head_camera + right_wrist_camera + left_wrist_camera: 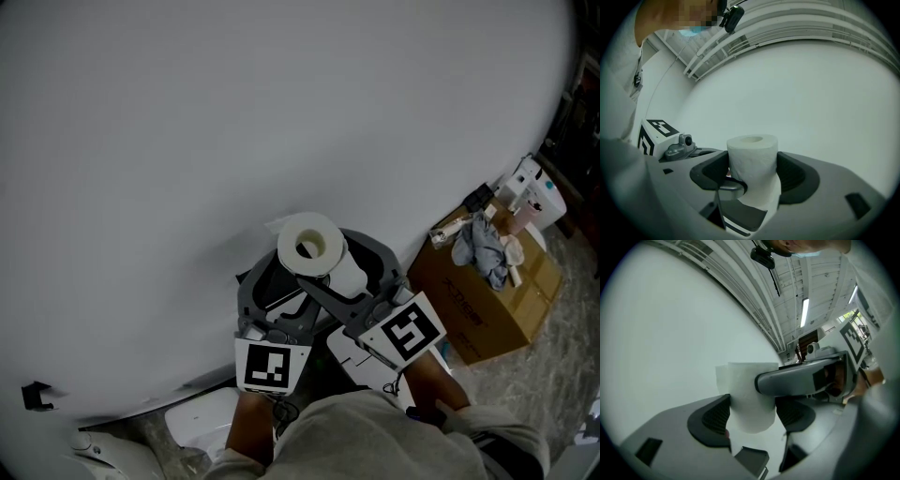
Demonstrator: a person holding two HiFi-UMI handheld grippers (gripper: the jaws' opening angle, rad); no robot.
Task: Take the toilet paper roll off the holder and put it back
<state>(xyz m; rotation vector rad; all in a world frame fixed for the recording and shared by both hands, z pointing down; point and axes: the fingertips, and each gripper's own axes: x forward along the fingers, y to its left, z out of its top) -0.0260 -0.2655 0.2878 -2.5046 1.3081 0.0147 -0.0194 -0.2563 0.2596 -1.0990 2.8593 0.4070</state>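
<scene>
The white toilet paper roll (pixel 309 246) stands upright in front of the white wall, held up between both grippers. My left gripper (pixel 286 286) comes from the lower left and is shut on the roll (pixel 740 390), its dark pads (pixel 715 416) pressing the sides. My right gripper (pixel 352 267) reaches in from the lower right and is shut on the same roll (pixel 752 154), with a loose sheet hanging below. Each gripper's finger crosses the other's view. No holder shows clearly.
A white wall (pixel 281 112) fills most of the head view. A cardboard box (pixel 487 305) with a grey cloth and bottles stands at the right. A white fixture (pixel 202 422) lies low at the left, and a small black fitting (pixel 36 396) sits on the wall.
</scene>
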